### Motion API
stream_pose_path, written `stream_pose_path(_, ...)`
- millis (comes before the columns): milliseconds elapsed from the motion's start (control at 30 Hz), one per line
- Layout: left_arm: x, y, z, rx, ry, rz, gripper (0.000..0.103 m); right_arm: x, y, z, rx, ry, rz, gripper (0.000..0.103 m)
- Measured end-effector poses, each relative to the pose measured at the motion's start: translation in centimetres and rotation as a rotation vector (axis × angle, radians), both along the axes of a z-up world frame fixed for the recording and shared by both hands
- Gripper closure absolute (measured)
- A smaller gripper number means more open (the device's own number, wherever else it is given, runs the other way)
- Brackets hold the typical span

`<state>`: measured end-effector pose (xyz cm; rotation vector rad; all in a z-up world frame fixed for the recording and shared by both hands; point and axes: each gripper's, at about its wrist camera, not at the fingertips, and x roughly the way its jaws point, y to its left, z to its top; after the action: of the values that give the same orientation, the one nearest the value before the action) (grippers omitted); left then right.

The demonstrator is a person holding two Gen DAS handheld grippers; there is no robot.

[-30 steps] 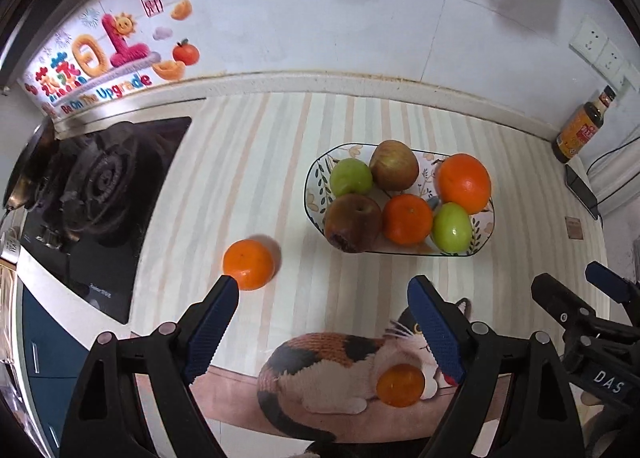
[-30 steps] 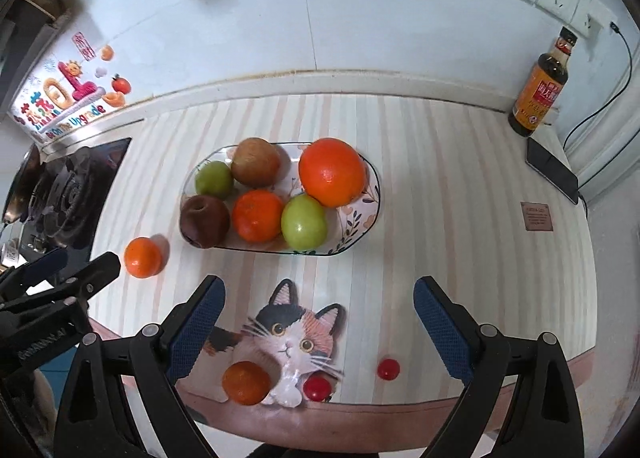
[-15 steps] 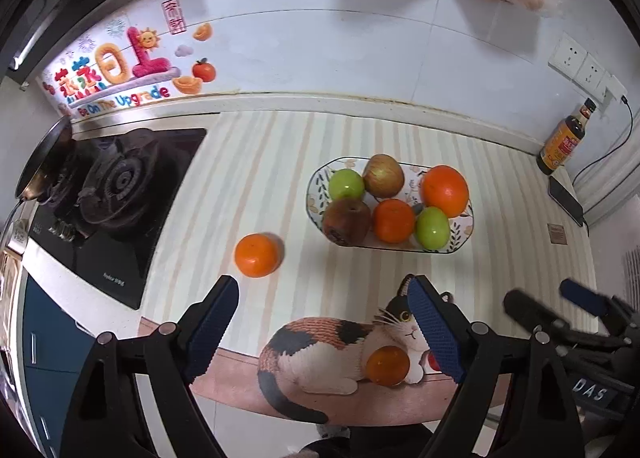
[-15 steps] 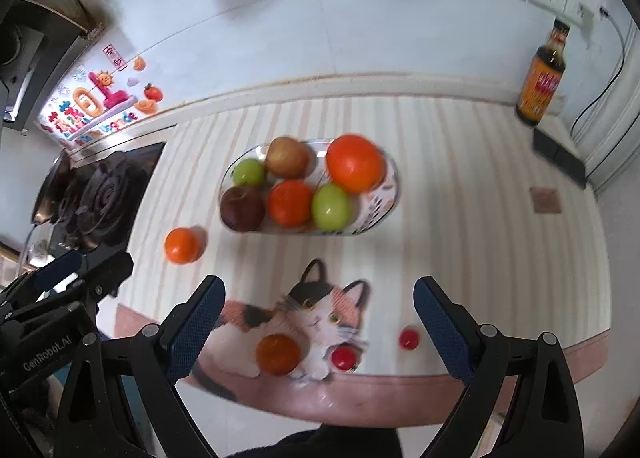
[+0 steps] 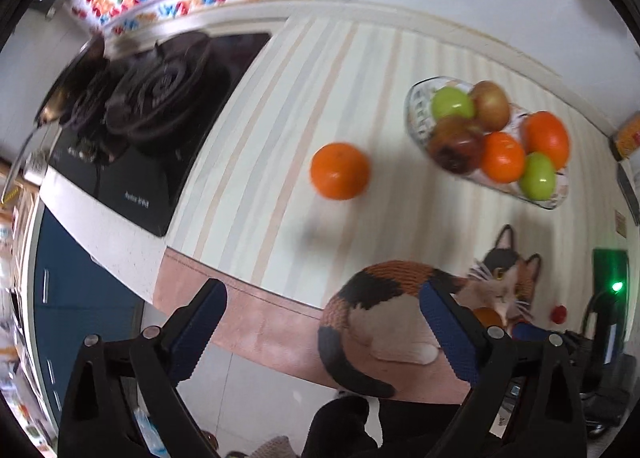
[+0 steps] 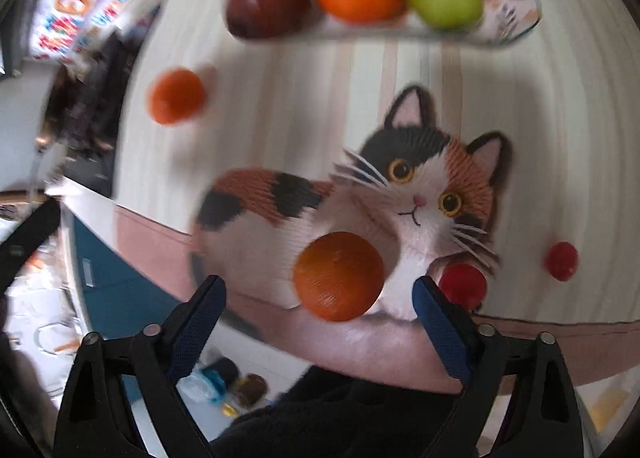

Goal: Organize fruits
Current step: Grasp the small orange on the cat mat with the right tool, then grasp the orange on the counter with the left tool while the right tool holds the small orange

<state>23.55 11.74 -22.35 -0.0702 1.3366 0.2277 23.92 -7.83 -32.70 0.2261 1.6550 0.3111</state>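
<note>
Both of my grippers point steeply down at the striped counter (image 5: 360,69). My left gripper (image 5: 320,322) has its jaws wide apart, having just been opening further, with nothing between them; its blue pads (image 5: 202,322) hang over the counter's front edge and the tail end of the cat-shaped mat (image 5: 384,314). A loose orange (image 5: 340,170) lies on bare counter ahead of this gripper, well clear of the pads and apart from the fruit plate (image 5: 418,113). The plate holds two green fruits, two brown ones and two oranges. My right gripper (image 6: 318,308) is also spread, its jaws having just been closing a little. A darker orange fruit (image 6: 338,276) sits on the cat mat (image 6: 420,185) between the fingertips, slightly ahead of them; the pads are not touching it. One small red fruit (image 6: 462,284) rests just beside the right-hand pad at the mat's edge, and a second small red fruit (image 6: 562,260) lies further right on the counter. The gas hob (image 5: 160,97) is at far left. Right view is motion-blurred.
</note>
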Motion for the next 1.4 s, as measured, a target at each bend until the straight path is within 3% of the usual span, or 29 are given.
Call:
stream_pose_path(67, 0.4, 0.7, -0.8, -0.008, 0.016, 0.018, 0.004, 0.1, 0.5, -1.9, -0.023, 0.03, 0.019, 0.032)
stream_pose_path(133, 1.1, 1.6, -1.6, -0.016, 0.028, 0.042, 0.004, 0.1, 0.8, -2.8, -0.036, 0.027, 0.039, 0.043)
stream_pose_path(367, 6.6, 3.6, -4.5, -0.1, 0.076, 0.091, 0.004, 2.4, -0.2, -1.1, -0.049, -0.059, 0.03, 0.043)
stream_pose_path(667, 13.4, 2.8, -10.1, -0.111, 0.199, -0.016, 0.004, 6.6, -2.1, -0.8, -0.062, -0.066, 0.002, 0.043)
stream_pose_path(733, 13.9, 2.7, -11.0, -0.116, 0.205, -0.024, 0.008, 7.0, -2.2, -0.9, -0.064, -0.061, 0.0, 0.043)
stream_pose_path(767, 14.0, 2.7, -11.2, -0.118, 0.203, -0.027, 0.016, 7.1, -2.4, -1.0, -0.061, -0.057, -0.004, 0.043)
stream_pose_path(800, 14.0, 2.6, -11.4, -0.117, 0.201, -0.03, 0.03, 7.2, -2.5, -1.1, -0.059, -0.053, -0.007, 0.043)
stream_pose_path(867, 14.0, 2.5, -11.6, -0.156, 0.193, -0.036, 0.042, 7.3, -2.5, -1.4, -0.062, -0.048, -0.003, 0.043)
stream_pose_path(967, 13.3, 1.4, -11.4, -0.132, 0.182, -0.072, 0.042, 7.1, -1.9, -2.0, -0.064, -0.032, 0.0, 0.043)
stream_pose_path(1233, 5.7, -3.0, -11.1, -0.237, 0.22, -0.119, 0.043, 6.1, -1.9, -2.3, -0.042, -0.027, 0.037, 0.043)
stream_pose_path(1400, 3.4, -4.0, -11.4, -0.213, 0.201, -0.106, 0.043, 6.0, -2.6, -2.7, -0.017, -0.027, 0.034, 0.042)
